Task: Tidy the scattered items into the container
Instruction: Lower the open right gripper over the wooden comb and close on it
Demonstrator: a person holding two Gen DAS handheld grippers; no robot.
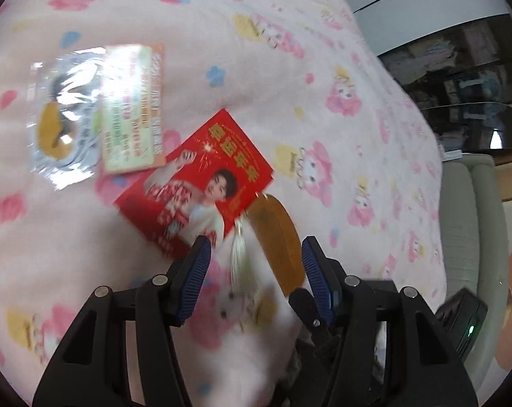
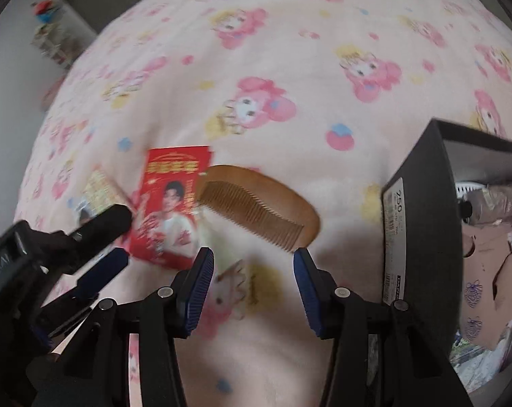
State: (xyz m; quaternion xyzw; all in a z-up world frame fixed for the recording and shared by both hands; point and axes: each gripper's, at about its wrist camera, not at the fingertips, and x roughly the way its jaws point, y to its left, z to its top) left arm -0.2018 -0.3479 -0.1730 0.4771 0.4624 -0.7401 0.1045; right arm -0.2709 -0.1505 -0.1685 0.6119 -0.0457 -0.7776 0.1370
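On the pink cartoon-print blanket (image 1: pixel 290 68) lie a wooden comb (image 1: pixel 276 240) with a pale tassel (image 1: pixel 239 254), a red envelope (image 1: pixel 195 183) printed with a person, and a clear packet with a card (image 1: pixel 96 112). My left gripper (image 1: pixel 256 251) hovers open just above the comb's near end, its pads not touching it. In the right wrist view the comb (image 2: pixel 259 200) and the red envelope (image 2: pixel 169 203) lie just ahead of my open right gripper (image 2: pixel 252 257). The left gripper (image 2: pixel 113 240) shows at the left. A black box (image 2: pixel 422 224) stands open at the right, with things inside.
A dark glass cabinet (image 1: pixel 459 78) and a pale cushioned seat (image 1: pixel 473 220) stand beyond the bed's right edge. A black device with a green light (image 1: pixel 466 322) sits low right. Bags and clutter (image 2: pixel 486 271) lie past the box. Shelves (image 2: pixel 52 34) are far left.
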